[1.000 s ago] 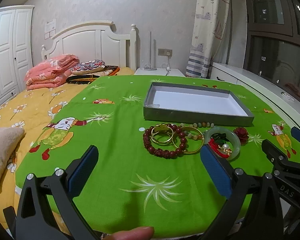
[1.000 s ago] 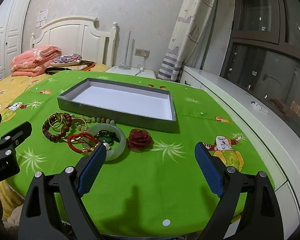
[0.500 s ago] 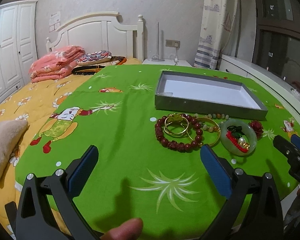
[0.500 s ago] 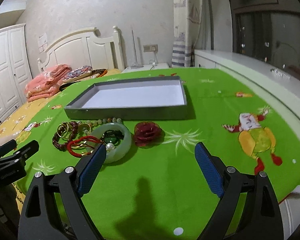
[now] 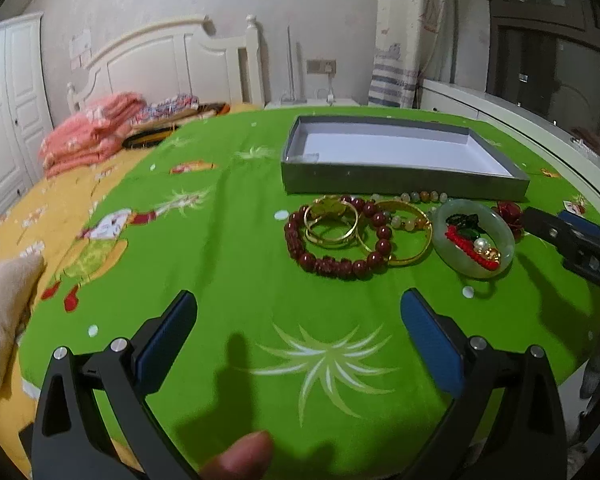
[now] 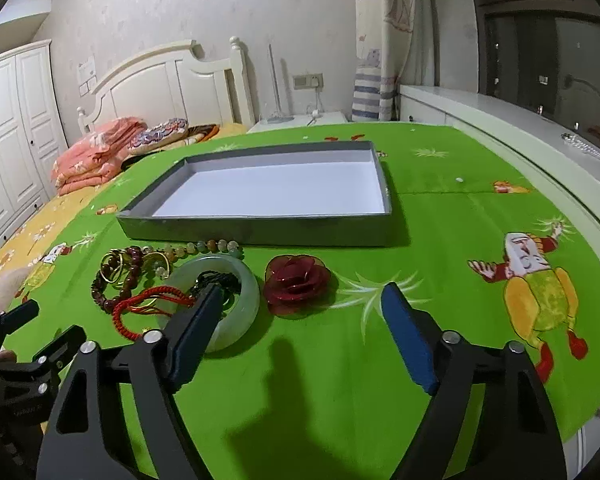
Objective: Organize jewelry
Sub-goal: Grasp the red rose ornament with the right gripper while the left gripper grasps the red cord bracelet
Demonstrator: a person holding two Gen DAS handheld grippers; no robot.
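I hold a two-finger gripper in each hand over a bed spread with a green cartoon-print cloth (image 6: 440, 216). My right gripper (image 6: 300, 312) has its blue-padded jaws spread wide but starting to close, with nothing pinched between them yet. Just beyond it, slightly left of the middle of the gap, lies a dark red fabric rose (image 6: 297, 284); it is roundish, with no clear long axis, so the jaws can take it from either side. The tip of my left-hand finger overlaps the pale green jade bangle (image 6: 244, 292), which lies just left of the rose; I cannot tell whether it touches it. A red cord bracelet (image 6: 148, 308) lies partly inside that bangle. Further left is a tangle of a dark red bead bracelet (image 5: 332, 264), gold bangles (image 5: 332, 224) and a short string of pale stone beads (image 6: 204, 246). My left gripper (image 5: 298, 328) is also spread, holding nothing, and sits nearer the bead bracelet and gold bangles, though well short of them. So the right hand is the nearer one for the rose and the jade bangle. On the far side of all the jewelry, just beside it, sits a shallow grey tray (image 6: 260, 234) with a white floor. It looks empty; every piece is on the cloth outside it.
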